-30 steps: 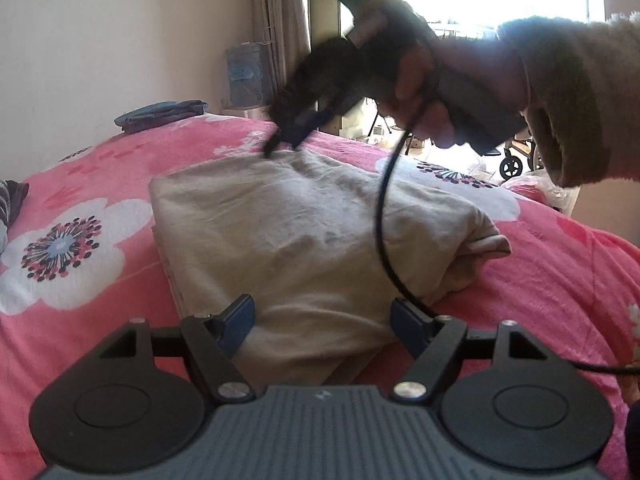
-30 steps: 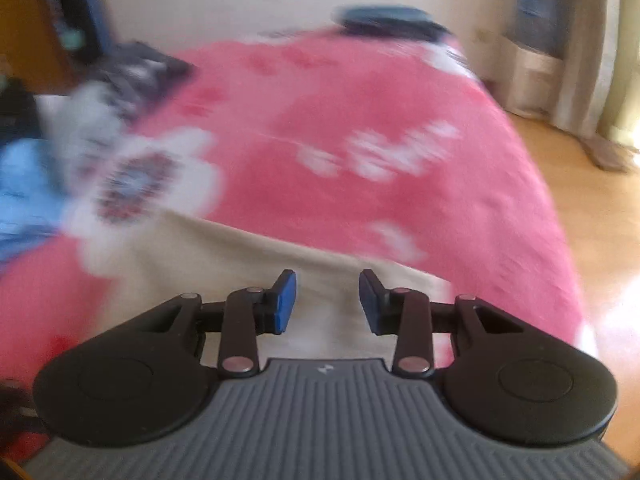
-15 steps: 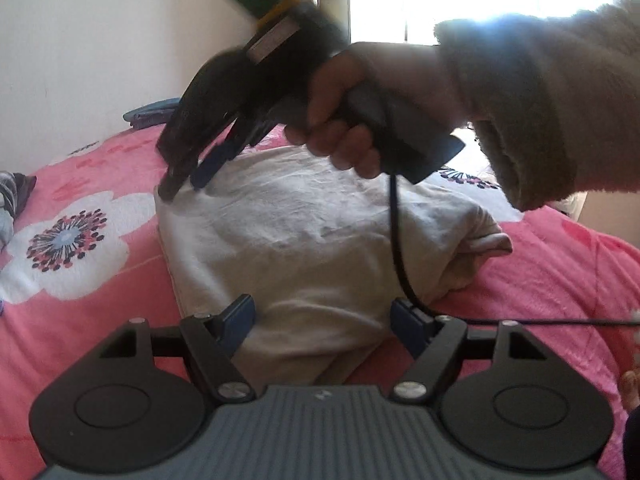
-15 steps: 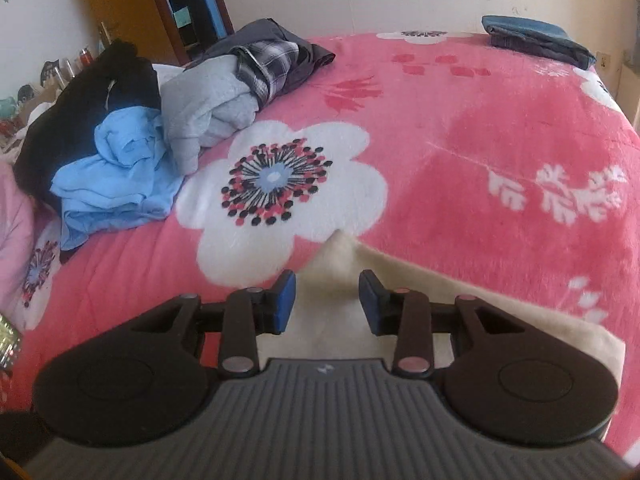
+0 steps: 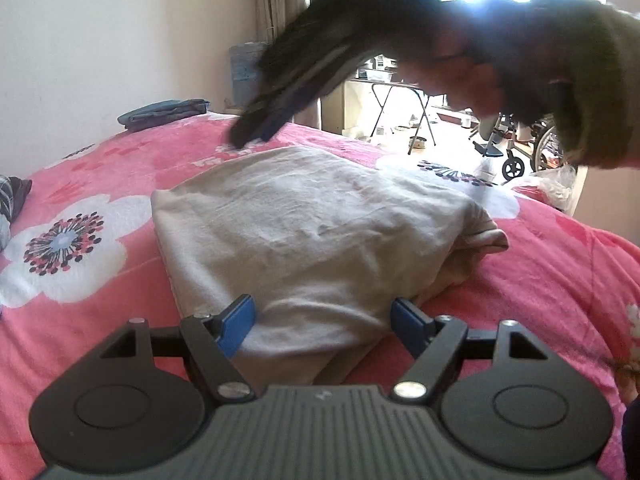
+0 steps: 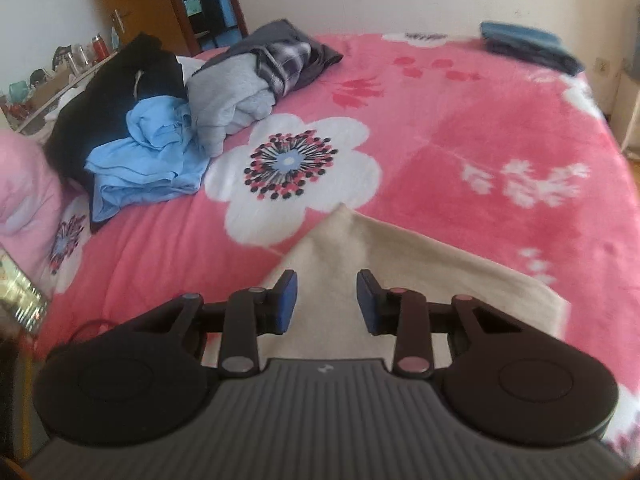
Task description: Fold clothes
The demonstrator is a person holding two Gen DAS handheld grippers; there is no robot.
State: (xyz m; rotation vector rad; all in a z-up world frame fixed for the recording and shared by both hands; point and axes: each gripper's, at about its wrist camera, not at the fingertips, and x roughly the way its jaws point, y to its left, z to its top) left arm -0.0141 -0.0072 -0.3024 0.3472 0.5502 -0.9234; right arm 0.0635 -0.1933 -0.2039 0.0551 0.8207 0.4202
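a beige garment (image 5: 312,236) lies folded at the middle of a pink floral bed (image 6: 480,128). left gripper (image 5: 322,320) gapes wide at its near edge; right gripper (image 6: 326,300), half-open, holds nothing. an unfolded clothes pile (image 6: 168,120) waits at ten o'clock.
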